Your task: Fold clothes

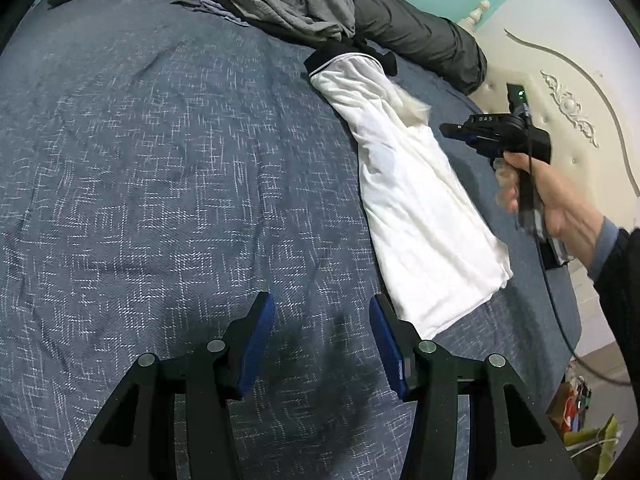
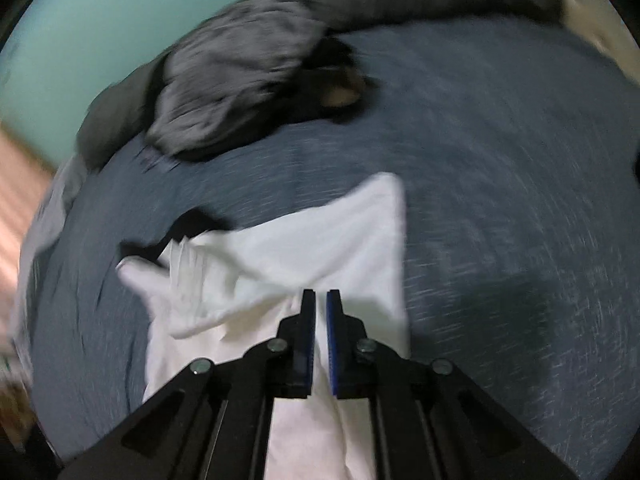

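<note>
A white garment point(image 1: 420, 208) with a black collar band point(image 1: 320, 60) lies folded into a long strip on the blue bedspread point(image 1: 160, 160). My left gripper point(image 1: 322, 312) hovers open over bare bedspread just left of the strip's near end, nothing between its blue pads point(image 1: 256, 340). A hand point(image 1: 560, 200) holds my right gripper point(image 1: 450, 130) in the air to the right of the garment. In the blurred right wrist view, the right gripper point(image 2: 321, 296) has its jaws almost together above the white garment point(image 2: 300, 248), and no cloth is visibly pinched.
A heap of grey and dark clothes point(image 1: 292, 0) lies at the far side of the bed, also in the right wrist view as the grey clothes heap point(image 2: 240, 80). A dark grey quilt point(image 1: 420, 36) lies against the cream headboard point(image 1: 560, 80). Bags point(image 1: 580, 412) sit on the floor at right.
</note>
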`<action>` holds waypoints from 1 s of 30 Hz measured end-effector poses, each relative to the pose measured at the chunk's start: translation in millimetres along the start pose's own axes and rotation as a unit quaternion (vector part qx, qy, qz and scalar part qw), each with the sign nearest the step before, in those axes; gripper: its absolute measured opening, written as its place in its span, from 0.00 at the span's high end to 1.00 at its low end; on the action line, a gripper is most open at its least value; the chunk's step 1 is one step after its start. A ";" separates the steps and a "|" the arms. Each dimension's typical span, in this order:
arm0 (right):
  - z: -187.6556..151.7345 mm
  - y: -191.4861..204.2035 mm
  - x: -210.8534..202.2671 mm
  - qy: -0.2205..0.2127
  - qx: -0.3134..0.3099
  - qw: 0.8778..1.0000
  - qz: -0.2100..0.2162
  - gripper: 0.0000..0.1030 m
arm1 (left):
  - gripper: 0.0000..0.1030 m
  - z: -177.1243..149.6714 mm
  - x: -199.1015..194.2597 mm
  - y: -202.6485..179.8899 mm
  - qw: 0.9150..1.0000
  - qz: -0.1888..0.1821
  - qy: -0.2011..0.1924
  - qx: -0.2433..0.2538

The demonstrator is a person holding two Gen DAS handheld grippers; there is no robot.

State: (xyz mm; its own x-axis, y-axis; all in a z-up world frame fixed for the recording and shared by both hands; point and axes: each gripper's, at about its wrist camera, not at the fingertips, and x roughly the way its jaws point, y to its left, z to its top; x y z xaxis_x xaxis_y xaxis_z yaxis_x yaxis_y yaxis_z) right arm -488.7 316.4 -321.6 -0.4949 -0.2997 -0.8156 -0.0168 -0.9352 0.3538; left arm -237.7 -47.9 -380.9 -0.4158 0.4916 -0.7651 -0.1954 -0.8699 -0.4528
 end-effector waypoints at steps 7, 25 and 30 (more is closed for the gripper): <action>6.6 9.8 -5.6 -0.022 -0.070 0.997 0.036 0.89 | 0.48 -0.7 6.1 -4.0 1.000 -0.002 0.009 0.006; -47.7 106.3 21.6 -0.002 -0.353 0.935 -0.031 0.53 | 0.47 -4.5 9.7 -6.8 1.000 -0.011 0.015 0.007; -38.5 98.4 20.6 -0.022 -0.335 0.941 -0.028 0.90 | 0.47 -4.3 11.0 -6.1 1.000 -0.013 0.018 0.007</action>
State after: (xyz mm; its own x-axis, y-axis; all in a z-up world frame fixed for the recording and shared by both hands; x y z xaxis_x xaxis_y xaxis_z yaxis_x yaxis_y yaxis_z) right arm -467.1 211.0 -321.1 -0.5452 -0.2529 -0.7992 0.5016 -0.8623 -0.0694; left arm -237.3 -37.0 -388.5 -0.3787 0.5144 -0.7694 -0.2175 -0.8575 -0.4662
